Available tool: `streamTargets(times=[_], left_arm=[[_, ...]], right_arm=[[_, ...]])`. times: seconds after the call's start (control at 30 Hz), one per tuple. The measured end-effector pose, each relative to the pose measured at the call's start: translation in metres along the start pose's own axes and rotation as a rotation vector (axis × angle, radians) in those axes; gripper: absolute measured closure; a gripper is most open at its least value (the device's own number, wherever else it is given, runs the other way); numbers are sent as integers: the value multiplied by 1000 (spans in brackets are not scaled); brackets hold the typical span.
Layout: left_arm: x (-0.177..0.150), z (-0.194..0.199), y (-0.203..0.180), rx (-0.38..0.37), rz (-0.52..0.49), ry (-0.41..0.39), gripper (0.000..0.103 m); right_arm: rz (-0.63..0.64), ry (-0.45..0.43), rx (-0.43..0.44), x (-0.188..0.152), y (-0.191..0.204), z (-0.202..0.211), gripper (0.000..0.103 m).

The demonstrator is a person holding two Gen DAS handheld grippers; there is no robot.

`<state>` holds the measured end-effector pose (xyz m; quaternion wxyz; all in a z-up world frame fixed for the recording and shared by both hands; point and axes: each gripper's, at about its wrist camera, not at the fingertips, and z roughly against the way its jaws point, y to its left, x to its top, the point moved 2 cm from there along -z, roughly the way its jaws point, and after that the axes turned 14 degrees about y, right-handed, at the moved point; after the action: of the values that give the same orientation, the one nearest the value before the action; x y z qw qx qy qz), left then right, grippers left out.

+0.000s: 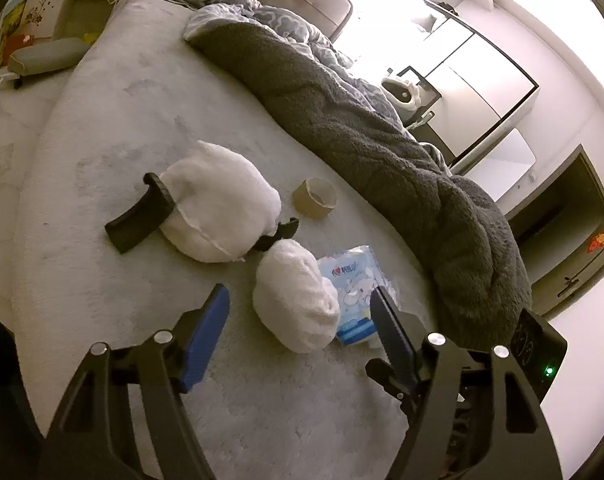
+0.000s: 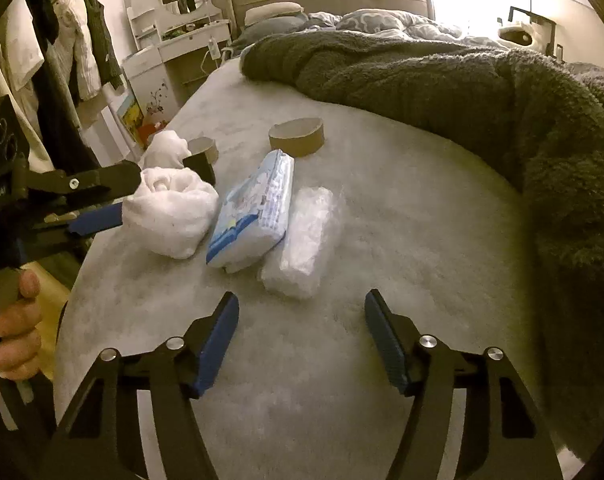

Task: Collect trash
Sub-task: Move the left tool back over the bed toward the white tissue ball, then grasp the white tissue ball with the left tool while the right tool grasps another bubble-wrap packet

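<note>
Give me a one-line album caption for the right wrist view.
Open right gripper hovers over a bed before a clear plastic bag, tissue pack and cardboard tape core.

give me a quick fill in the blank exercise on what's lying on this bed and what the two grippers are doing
1. The left gripper has its blue pads on either side of a crumpled white ____.
2. The blue-and-white tissue pack lies between the white wad and a clear ____ bag.
3. The brown cardboard ring lies in front of the dark grey ____.
4. The right gripper holds ____.

Missing words: wad; plastic; blanket; nothing
</note>
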<state>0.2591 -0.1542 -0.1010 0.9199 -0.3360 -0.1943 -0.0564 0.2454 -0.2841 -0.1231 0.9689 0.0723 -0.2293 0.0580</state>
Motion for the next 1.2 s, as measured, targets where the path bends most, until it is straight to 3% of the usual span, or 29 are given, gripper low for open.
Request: streamTargets(times=[0.33, 0.63, 0.8, 1.2], left_arm=[[4, -15, -3, -17, 13, 23, 38], [5, -22, -5, 15, -11, 48, 60], [4, -22, -5, 25, -24, 56, 69], [-5, -7, -13, 99, -114, 57, 71]], right_arm=[[18, -8, -3, 11, 3, -7, 49], [17, 9, -20, 22, 1, -13, 67], [29, 9, -43, 23, 1, -7, 68], [-19, -41, -106, 32, -7, 19, 68]])
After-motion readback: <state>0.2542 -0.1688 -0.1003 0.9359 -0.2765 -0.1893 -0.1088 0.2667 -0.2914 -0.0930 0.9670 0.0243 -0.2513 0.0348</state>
